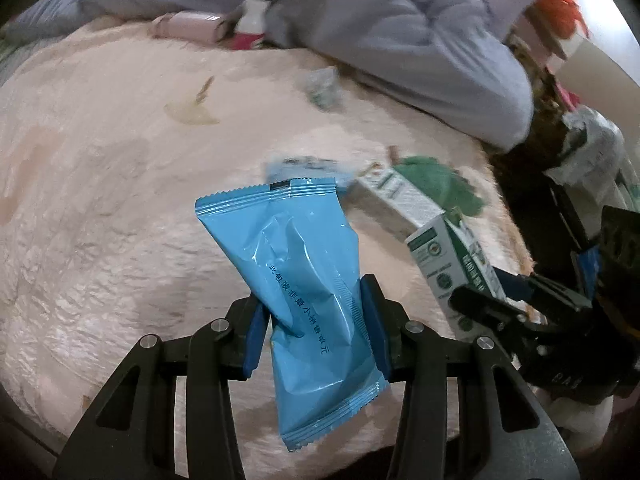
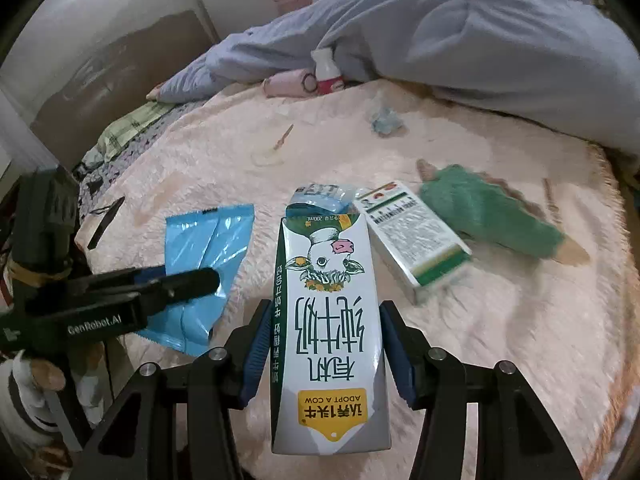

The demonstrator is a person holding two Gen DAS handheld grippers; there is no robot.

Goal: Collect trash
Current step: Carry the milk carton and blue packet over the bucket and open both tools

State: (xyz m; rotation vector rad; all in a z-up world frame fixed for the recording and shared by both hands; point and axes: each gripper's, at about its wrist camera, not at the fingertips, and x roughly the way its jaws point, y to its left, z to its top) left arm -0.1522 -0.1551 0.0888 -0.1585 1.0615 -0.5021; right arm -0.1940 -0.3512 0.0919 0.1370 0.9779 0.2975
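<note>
My left fingers (image 1: 316, 320) pinch a crinkled blue plastic wrapper (image 1: 296, 272), while my right fingers (image 2: 326, 344) clamp a white cow-printed milk carton (image 2: 328, 320).

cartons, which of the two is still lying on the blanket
The green-and-white printed box beside the green cloth; the cow-print milk carton is clamped in the right gripper.

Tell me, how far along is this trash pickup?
Midway. In hand: left hand-held gripper clamps a blue wrapper; right hand-held gripper clamps a milk carton. Left on the pink blanket: white-green box, crumpled scrap. No bin shows.
</note>
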